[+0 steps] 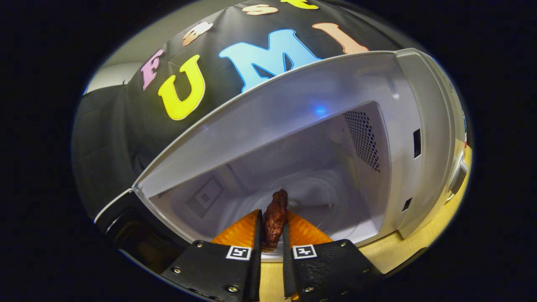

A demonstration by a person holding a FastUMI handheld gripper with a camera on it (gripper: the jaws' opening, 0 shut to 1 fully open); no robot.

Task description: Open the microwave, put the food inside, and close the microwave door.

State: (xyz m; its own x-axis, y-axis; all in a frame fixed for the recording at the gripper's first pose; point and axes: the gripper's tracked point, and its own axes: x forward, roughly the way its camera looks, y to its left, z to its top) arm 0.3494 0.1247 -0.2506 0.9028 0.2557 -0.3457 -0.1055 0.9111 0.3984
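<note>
Gripper pointed forward and tilted, two fingers nearly closed, both pressing on a dark brown piece of food clamped upright between them. Fingertips reaching just past the front sill of the open microwave cavity. Square marker tags showing on both finger mounts.
</note>
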